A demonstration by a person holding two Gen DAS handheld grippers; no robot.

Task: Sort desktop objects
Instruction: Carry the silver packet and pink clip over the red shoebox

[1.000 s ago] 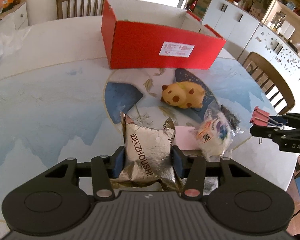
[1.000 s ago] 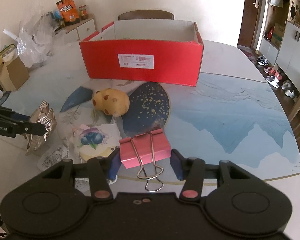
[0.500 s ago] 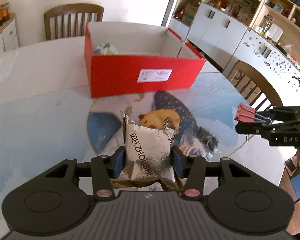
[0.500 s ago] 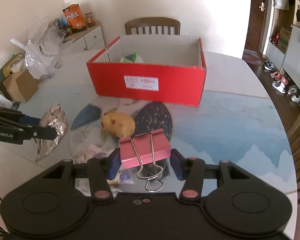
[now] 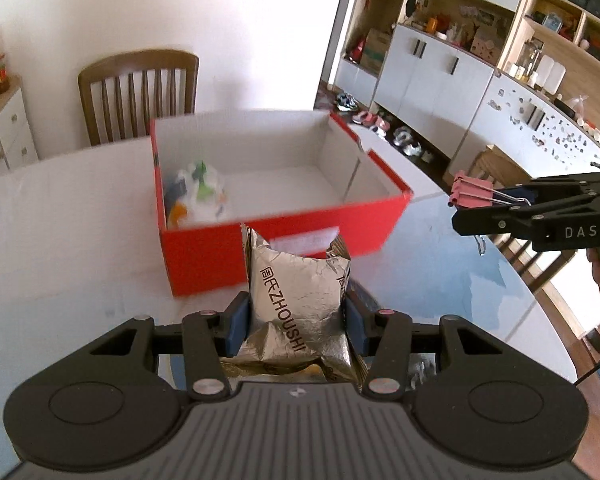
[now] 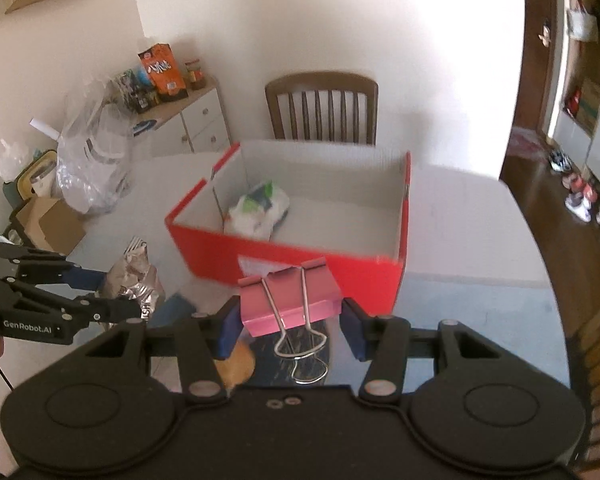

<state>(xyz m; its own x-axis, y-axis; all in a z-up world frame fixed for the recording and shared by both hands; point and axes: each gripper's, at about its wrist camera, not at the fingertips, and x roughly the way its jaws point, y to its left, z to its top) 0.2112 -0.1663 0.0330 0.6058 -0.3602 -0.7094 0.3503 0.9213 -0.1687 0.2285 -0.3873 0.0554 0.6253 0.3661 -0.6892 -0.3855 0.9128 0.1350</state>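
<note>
My left gripper (image 5: 296, 316) is shut on a silver foil snack packet (image 5: 296, 304) and holds it in the air in front of the open red box (image 5: 204, 256). My right gripper (image 6: 290, 320) is shut on a pink binder clip (image 6: 288, 300), also raised just before the red box (image 6: 340, 276). A white plastic-wrapped item (image 5: 204, 196) lies in the box's left end; it also shows in the right wrist view (image 6: 260, 208). The right gripper with its clip (image 5: 472, 196) shows to the right in the left wrist view. The left gripper with its packet (image 6: 136, 280) shows at left in the right wrist view.
A yellow plush toy (image 6: 236, 364) lies on the table under my right gripper. A wooden chair (image 5: 140, 96) stands behind the box. A white cabinet (image 6: 188, 124) with snack bags and plastic bags (image 6: 96, 160) stands at left. Another chair (image 5: 540, 264) is at the table's right edge.
Both grippers have risen and moved forward toward the red box with their loads. The inside of the box has come into view. The items on the table have dropped out of sight.
</note>
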